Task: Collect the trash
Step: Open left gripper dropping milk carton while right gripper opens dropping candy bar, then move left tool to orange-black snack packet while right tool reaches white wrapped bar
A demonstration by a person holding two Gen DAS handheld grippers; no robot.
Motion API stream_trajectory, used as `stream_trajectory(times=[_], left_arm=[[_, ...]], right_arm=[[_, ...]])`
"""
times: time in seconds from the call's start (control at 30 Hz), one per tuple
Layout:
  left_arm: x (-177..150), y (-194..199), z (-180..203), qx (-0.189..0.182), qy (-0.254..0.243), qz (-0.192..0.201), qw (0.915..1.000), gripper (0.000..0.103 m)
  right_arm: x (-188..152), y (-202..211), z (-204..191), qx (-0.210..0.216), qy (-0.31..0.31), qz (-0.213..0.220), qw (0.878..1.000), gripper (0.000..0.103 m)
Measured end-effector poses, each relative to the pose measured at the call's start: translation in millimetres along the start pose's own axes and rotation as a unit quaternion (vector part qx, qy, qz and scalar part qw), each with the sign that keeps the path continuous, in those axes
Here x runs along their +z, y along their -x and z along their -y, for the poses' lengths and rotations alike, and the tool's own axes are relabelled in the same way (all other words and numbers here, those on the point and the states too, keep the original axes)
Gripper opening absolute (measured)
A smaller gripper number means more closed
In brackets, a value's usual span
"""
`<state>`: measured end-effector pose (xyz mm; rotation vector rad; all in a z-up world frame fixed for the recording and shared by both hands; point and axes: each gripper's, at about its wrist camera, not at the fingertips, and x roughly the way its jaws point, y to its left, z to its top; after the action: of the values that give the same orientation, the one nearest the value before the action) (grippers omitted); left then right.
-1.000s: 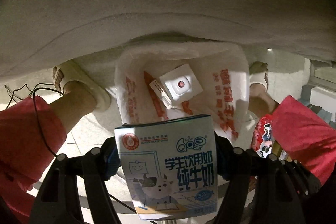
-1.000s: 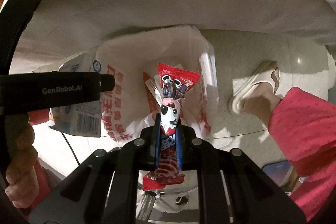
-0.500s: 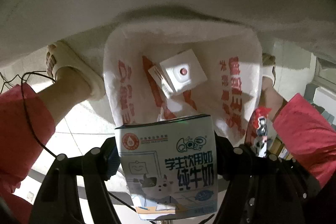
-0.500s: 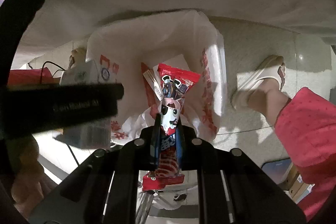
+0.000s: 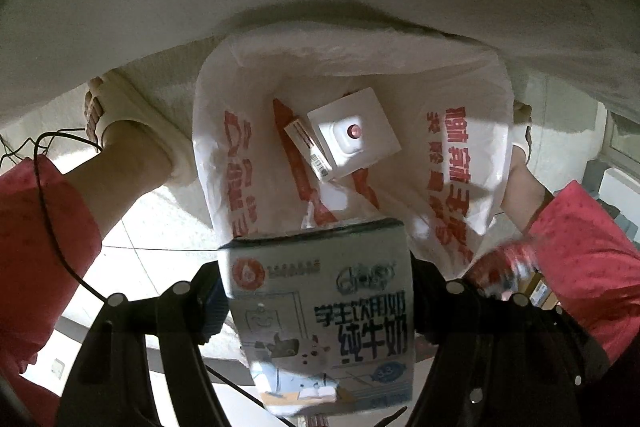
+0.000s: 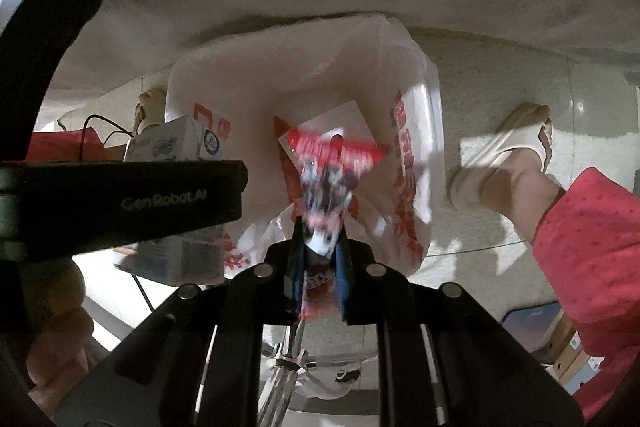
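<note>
Left gripper (image 5: 316, 301) stays clamped on the milk carton (image 5: 320, 311), now lower over the open plastic bag (image 5: 460, 163), where a white box (image 5: 354, 133) lies. Right gripper (image 6: 320, 259) pinches the snack wrapper (image 6: 328, 179), blurred, swinging in. Both drops look imminent.

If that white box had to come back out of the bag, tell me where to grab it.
Grip the white box across its thin edges, coming straight down through the bag's open mouth. It lies flat and tilted on the bottom, broad face up, too wide to pinch. The narrow barcoded side faces left, so approach from there.
</note>
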<state>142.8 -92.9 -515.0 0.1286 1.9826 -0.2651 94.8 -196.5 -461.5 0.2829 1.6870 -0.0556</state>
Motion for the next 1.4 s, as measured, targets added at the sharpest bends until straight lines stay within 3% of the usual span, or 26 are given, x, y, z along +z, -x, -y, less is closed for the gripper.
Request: stream_trajectory(times=[0.13,0.3,0.47,0.67,0.9,1.0,1.13,1.3,1.4], left_arm=[[1.1,-5.8,-3.0,0.001,0.008,-0.013,0.9999,0.074],[0.9,-3.7,-2.2,0.005,0.01,-0.012,0.9999,0.076],[-7.9,3.2,-0.4,0.016,0.01,0.002,0.9998,0.076],[-35.3,42.0,1.4,0.033,-0.017,0.065,0.9972,0.076],[-88.4,127.6,-22.7,0.012,-0.029,0.152,0.9878,0.077],[-99.0,179.2,-39.1,0.017,-0.032,0.196,0.98,0.077],[-99.3,267.7,-64.2,0.02,-0.022,0.274,0.9613,0.084],[-90.6,368.2,-90.5,0.049,-0.01,0.35,0.9354,0.09],[-81.7,409.7,-97.9,0.059,-0.014,0.369,0.9273,0.091]], right_arm=[[0.0,0.2,0.9,0.004,-0.004,0.0,1.0,0.03],[-0.1,2.5,0.0,0.003,-0.006,0.003,1.0,0.033],[-1.0,8.5,-2.9,-0.004,-0.002,0.014,1.0,0.044],[-9.4,39.9,-11.5,-0.018,0.026,0.048,0.998,0.051],[-32.1,133.2,-14.2,-0.006,0.058,0.148,0.987,0.062],[-31.3,186.5,-4.0,0.021,0.04,0.208,0.977,0.071],[-23.0,257.7,0.8,0.031,0.024,0.298,0.954,0.081],[-6.0,333.5,-19.6,0.012,0.057,0.387,0.92,0.084],[5.4,363.9,-35.6,0.03,0.078,0.411,0.908,0.084]])
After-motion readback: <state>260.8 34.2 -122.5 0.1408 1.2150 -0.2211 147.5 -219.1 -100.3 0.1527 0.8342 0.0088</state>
